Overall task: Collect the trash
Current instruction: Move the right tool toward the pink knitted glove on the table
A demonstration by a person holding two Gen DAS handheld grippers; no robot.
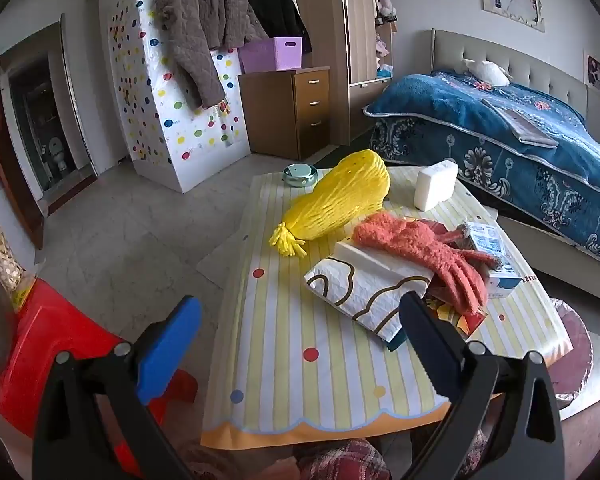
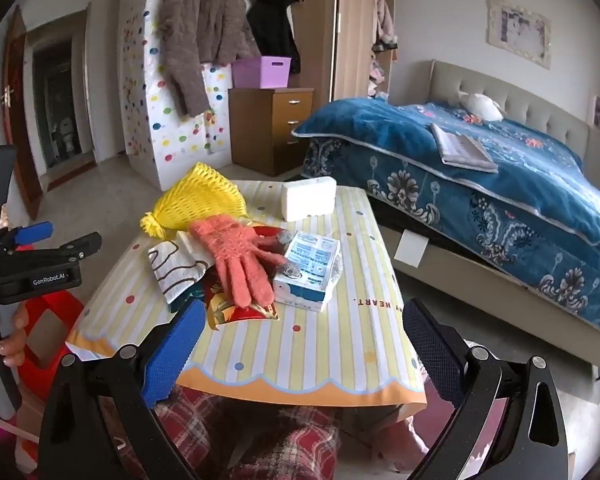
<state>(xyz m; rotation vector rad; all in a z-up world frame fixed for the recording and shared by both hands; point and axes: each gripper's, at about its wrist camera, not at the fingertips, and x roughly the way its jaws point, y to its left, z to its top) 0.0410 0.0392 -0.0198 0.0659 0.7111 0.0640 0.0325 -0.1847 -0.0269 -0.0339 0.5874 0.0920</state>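
Nothing looked collected yet: on the striped surface [image 1: 284, 360] the whole litter lay together, from the yellow foam fruit net [image 1: 336, 208] at the far side to the white foam block [image 1: 436, 185], the white printed paper bag [image 1: 364, 284], the small blue-and-white carton [image 2: 309, 270] and the red snack wrapper [image 2: 240, 312] half under an orange glove [image 2: 236, 258], which was probably no trash at all. The left claw [image 1: 300, 344] and the right claw [image 2: 304, 344] both stood wide and empty, short of the pile. Readable writing was scarce: "GenRobot.AI" on the left device's body, upside-down "HEART" on the cloth; the carton's print was too small.
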